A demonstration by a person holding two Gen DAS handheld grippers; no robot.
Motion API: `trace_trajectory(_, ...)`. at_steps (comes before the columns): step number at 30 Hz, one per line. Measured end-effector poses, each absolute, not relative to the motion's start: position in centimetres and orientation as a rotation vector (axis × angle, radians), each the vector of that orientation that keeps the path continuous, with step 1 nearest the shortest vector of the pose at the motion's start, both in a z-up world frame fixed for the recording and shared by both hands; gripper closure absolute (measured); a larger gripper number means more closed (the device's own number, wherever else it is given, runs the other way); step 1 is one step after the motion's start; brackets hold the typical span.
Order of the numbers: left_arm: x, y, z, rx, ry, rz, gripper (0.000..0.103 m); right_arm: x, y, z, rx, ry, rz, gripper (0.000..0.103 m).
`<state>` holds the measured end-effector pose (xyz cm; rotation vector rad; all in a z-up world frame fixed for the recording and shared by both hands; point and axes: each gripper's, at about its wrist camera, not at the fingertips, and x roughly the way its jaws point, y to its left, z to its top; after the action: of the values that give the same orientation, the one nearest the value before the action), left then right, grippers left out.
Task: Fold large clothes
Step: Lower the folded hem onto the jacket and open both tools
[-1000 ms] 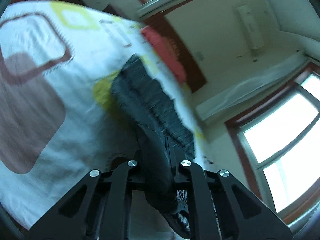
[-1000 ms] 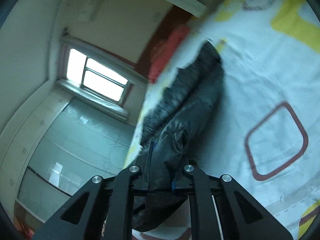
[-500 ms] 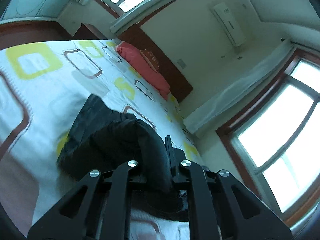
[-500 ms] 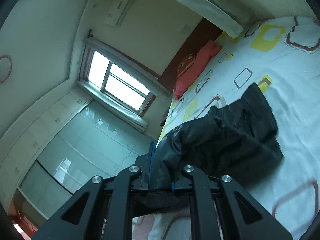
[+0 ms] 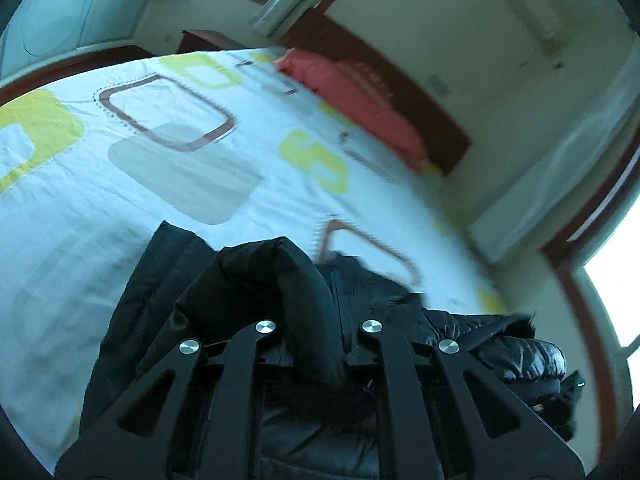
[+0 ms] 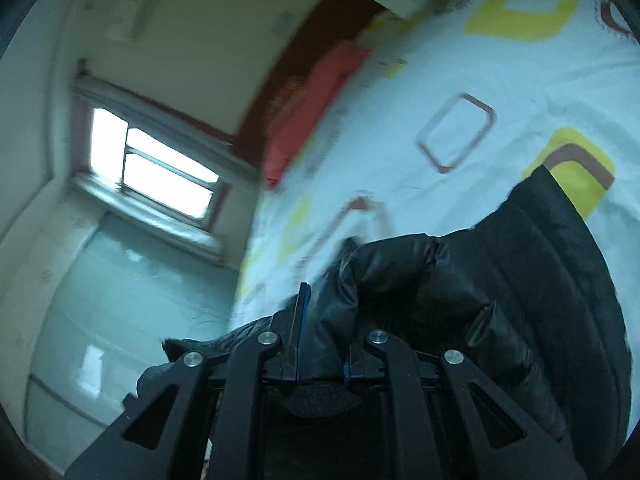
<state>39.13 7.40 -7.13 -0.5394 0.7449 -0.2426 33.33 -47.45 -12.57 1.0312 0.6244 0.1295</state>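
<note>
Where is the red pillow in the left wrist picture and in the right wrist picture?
Left wrist: the red pillow is upper centre-right, at the far edge of the bed, below the brown headboard.
Right wrist: the red pillow is upper centre, left of the bed.
Shared landmark: the black jacket, low in both pictures.

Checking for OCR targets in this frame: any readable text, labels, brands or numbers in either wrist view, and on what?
None readable in either view.
black jacket: no tag, logo or print visible where the left gripper and right gripper clamp it.
bedsheet: only yellow, brown and grey square shapes, no lettering.
red pillow: has a pattern, too blurred to tell if it is text.
</note>
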Motion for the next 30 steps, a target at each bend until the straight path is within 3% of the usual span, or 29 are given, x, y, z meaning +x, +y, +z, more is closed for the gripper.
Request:
trace_trajectory(5, 42.8, 7.6, -12.4, -0.507, 0.823, -0.180, 0.092, 36.3, -47.8, -17.0, 1.040, 0.688, 0.096, 0.091)
trace_trajectory(11, 43.6, 7.0, -12.5, -0.477, 0.815, -0.187, 0.089, 36.4, -47.8, -16.5, 1.028, 0.692, 0.129, 0.082)
trace_trajectory(15, 43.0, 7.9, -11.6, -0.531, 0.816, -0.266, 0.073, 36.1, -48.2, -15.5, 1.034, 0.654, 0.161, 0.047)
trace_trajectory(17, 42.6, 8.4, -10.9, -0.570, 0.815, -0.292, 0.061, 35.3, -48.1, -14.4, 1.019, 0.630, 0.153, 0.036)
trace_trajectory(19, 42.0, 8.9, -10.0, -0.610, 0.799, -0.303, 0.042, 34.3, -48.0, -13.4, 1.006, 0.613, 0.167, 0.035)
trace_trajectory(22, 40.8, 10.0, -8.2, -0.658, 0.750, -0.287, 0.027, 33.3, -47.7, -12.9, 0.984, 0.609, 0.161, 0.035)
trace_trajectory(27, 39.0, 10.4, -7.0, -0.638, 0.712, -0.255, 0.025, 32.8, -45.2, -12.1, 0.860, 0.646, 0.113, 0.036)
trace_trajectory(29, 39.3, 9.2, -7.5, -0.557, 0.746, -0.264, 0.028, 34.2, -43.2, -11.6, 0.742, 0.690, 0.086, 0.037)
trace_trajectory(30, 39.7, 8.1, -7.8, -0.494, 0.760, -0.255, 0.032, 35.0, -42.4, -11.4, 0.696, 0.708, 0.074, 0.043)
